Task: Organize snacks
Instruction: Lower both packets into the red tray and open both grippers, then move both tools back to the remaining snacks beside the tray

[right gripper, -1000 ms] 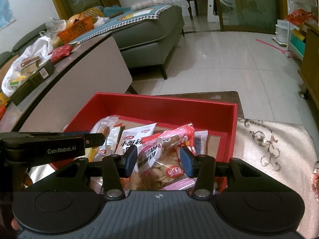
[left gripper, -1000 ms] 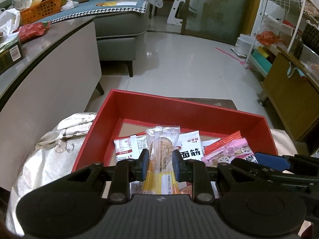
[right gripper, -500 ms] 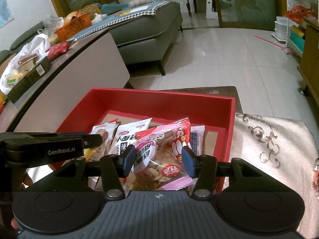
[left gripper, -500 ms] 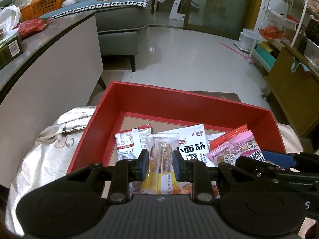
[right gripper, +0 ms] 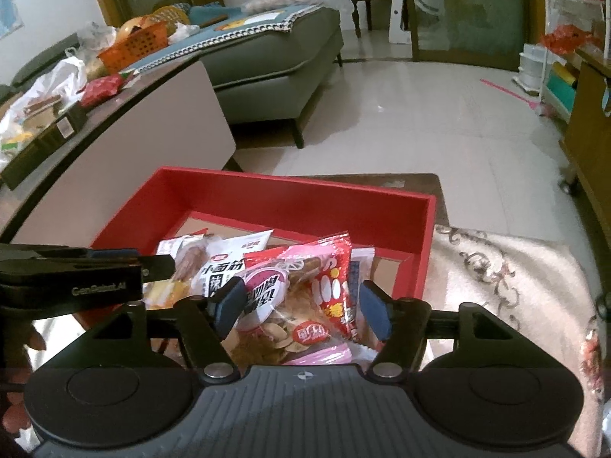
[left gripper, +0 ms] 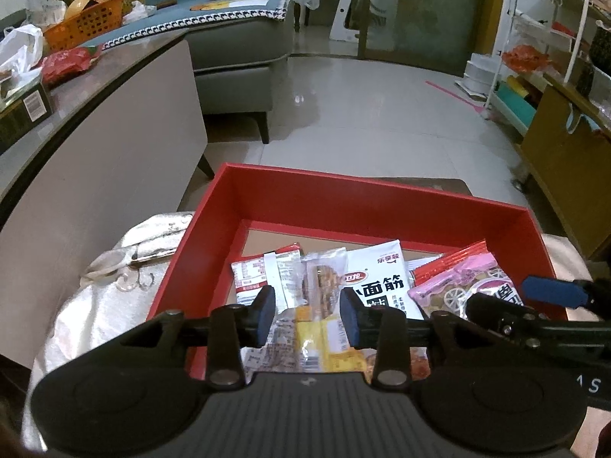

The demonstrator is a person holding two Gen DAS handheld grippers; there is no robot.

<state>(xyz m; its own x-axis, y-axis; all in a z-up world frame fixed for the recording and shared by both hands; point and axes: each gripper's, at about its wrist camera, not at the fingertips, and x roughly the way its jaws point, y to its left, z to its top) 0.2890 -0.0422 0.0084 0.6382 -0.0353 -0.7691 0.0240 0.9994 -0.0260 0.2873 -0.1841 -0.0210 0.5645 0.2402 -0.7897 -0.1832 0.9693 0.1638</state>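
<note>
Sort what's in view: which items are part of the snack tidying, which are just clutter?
In the job:
- red box
- clear-and-yellow packet between the opening left gripper jaws
- pink chip bag between the opening right gripper jaws
- white packet
- small red-and-white packet

Just lying about:
- orange basket
- grey sofa
- wire rack

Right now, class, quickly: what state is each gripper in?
Left gripper: jaws opening, clear snack packet loose between them.
Right gripper: jaws opening, pink snack bag between them, released into the red box.
</note>
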